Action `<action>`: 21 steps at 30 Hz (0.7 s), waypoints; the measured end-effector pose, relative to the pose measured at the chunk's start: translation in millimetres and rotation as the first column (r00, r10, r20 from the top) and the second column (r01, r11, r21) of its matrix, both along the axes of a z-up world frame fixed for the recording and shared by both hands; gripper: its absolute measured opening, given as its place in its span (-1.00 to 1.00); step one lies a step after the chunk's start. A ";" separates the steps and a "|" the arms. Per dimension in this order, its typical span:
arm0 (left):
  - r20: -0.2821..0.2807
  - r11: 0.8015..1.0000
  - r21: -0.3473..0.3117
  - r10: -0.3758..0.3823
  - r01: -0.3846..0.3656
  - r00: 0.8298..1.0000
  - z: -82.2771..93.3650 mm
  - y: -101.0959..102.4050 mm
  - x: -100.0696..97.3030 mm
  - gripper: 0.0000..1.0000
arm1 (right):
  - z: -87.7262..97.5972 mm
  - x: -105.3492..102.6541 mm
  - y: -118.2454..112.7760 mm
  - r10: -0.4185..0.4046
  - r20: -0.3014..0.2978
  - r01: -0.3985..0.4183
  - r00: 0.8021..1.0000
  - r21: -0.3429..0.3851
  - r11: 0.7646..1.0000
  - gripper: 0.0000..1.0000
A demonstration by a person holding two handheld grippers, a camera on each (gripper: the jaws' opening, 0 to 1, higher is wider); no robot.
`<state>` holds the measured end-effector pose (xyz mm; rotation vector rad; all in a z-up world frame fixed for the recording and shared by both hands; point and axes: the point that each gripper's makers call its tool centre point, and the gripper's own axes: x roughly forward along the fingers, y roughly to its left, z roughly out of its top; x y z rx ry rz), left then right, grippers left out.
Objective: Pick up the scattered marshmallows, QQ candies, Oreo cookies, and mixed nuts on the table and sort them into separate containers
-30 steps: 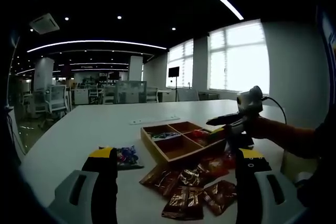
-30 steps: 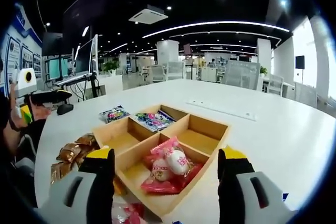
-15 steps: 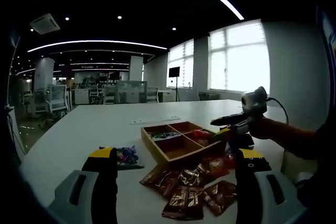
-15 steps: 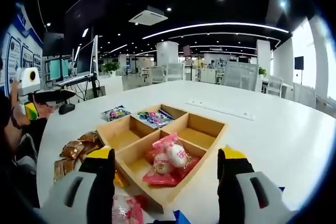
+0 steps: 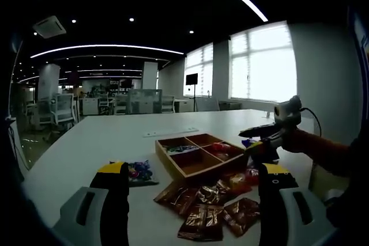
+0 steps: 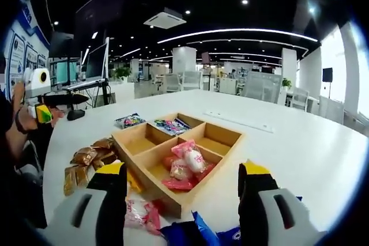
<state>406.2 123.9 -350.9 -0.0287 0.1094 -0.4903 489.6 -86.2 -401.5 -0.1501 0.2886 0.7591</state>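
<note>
A wooden four-compartment tray stands on the white table. Pink marshmallow packets lie in one compartment, colourful candy packets in another. Brown snack packets lie scattered beside the tray. My left gripper is open and holds nothing, low over the table short of the brown packets. My right gripper is open too, hovering just short of the tray; the left gripper view has it at the tray's right end. The left gripper appears at far left, held by a hand.
A colourful candy packet lies on the table beside the tray. Pink packets and blue packets lie at the near edge under my right gripper. A flat white strip lies beyond the tray. Office desks and chairs stand far behind.
My right gripper has drawn back from the tray, bringing the pink and blue packets into its view. In the left gripper view it has slid to the right. The left gripper stays put.
</note>
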 end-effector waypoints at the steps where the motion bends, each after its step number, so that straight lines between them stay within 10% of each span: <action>1: 0.000 1.000 0.001 0.000 0.000 1.000 0.2 0.0 -0.1 0.93 | -0.2 -1.9 -1.0 -0.001 0.002 0.001 1.000 -0.003 1.000 0.50; 21: 0.003 1.000 0.007 0.005 -0.005 1.000 2.7 1.6 -0.3 0.93 | 9.0 -41.8 -11.6 0.025 0.007 -0.026 1.000 0.027 0.999 0.50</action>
